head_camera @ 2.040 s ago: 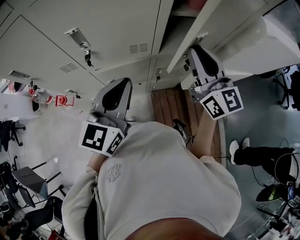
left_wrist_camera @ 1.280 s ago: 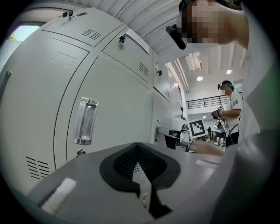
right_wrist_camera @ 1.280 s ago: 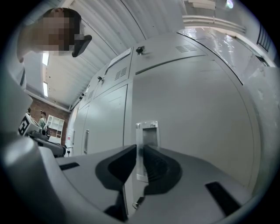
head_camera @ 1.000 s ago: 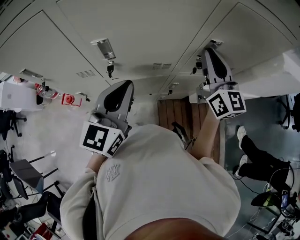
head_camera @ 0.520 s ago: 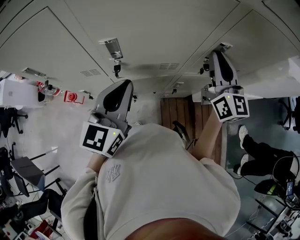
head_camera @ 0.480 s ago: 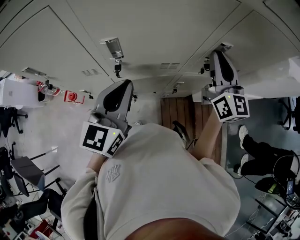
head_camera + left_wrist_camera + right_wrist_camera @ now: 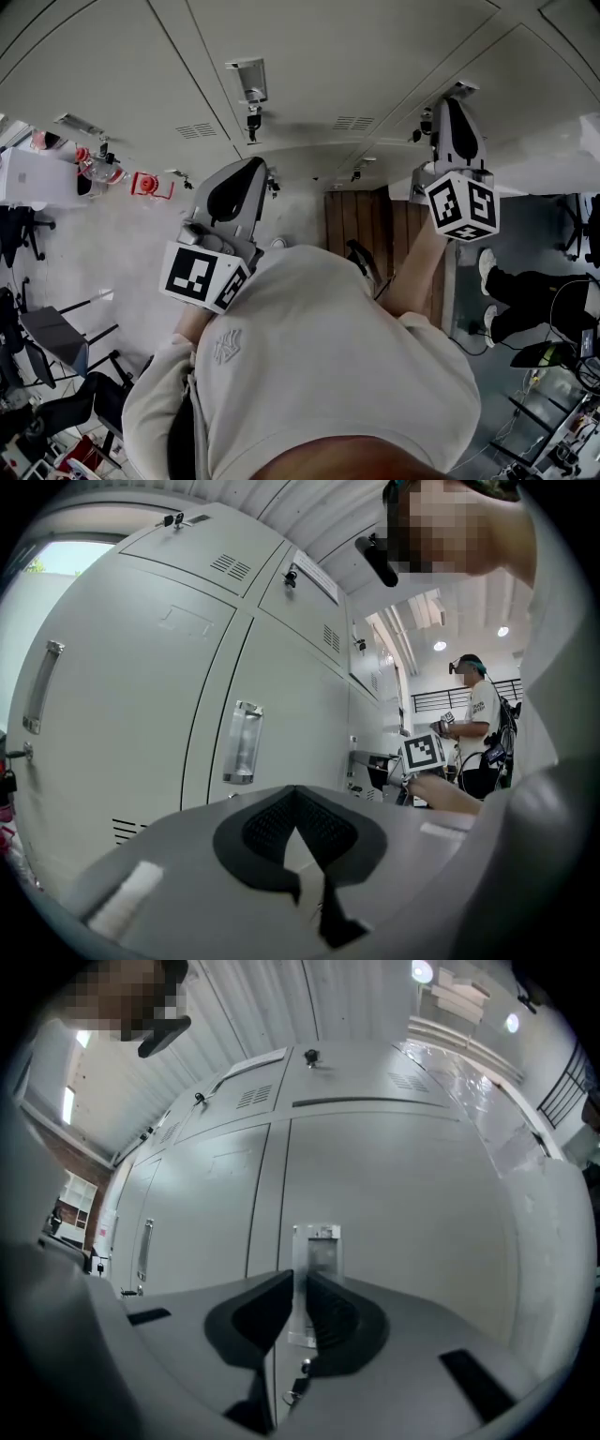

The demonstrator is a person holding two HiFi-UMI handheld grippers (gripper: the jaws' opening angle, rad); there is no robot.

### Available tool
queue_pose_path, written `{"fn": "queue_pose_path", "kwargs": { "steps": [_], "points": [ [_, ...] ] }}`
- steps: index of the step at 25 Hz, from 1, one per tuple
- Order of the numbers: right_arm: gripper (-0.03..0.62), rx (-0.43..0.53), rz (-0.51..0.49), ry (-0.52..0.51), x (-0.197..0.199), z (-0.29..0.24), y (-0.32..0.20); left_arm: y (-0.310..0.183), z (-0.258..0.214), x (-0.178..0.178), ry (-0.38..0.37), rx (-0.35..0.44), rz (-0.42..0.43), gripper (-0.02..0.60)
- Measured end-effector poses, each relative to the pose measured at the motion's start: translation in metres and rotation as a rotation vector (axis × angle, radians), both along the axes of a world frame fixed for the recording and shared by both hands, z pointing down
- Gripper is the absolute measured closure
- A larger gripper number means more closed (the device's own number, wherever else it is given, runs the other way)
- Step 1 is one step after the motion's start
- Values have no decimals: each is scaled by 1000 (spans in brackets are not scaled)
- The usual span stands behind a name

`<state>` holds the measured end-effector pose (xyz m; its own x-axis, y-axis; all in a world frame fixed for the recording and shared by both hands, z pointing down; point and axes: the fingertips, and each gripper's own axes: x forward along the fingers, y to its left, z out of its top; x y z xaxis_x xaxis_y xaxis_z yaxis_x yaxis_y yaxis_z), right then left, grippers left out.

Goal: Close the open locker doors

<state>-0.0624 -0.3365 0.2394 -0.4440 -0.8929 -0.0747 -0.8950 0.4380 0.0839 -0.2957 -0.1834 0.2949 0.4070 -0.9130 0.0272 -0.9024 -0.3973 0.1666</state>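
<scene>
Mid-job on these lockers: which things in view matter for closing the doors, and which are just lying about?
Belongs to the job:
right gripper
locker door it faces
handle on that door
left gripper, held back

Just lying about:
red object on the floor
office chair
wooden boards
person standing behind

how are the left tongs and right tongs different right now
Jaws: the left tongs are shut, tips meeting; the right tongs stand a narrow slit apart.
Aim: the right tongs line up with a locker handle, seen through and above the slit; the left tongs have the other handle above and to their left.
Reach: in the head view the right tongs stretch further towards the lockers than the left tongs.
Shared: both hold nothing.
</scene>
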Motion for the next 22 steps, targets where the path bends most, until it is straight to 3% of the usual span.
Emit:
{"fn": "queue_pose_path", "kwargs": {
  "steps": [10, 17, 22],
  "points": [
    [551, 33, 44, -66, -7, -11, 74, 29, 4, -13, 4, 2, 36, 583],
    [566, -7, 34, -125, -24, 12, 143, 55, 15, -12, -11, -14, 93, 583],
    [569, -53, -24, -129, -39, 31, 174, 73, 20, 1, -21, -26, 120, 583]
  ]
}}
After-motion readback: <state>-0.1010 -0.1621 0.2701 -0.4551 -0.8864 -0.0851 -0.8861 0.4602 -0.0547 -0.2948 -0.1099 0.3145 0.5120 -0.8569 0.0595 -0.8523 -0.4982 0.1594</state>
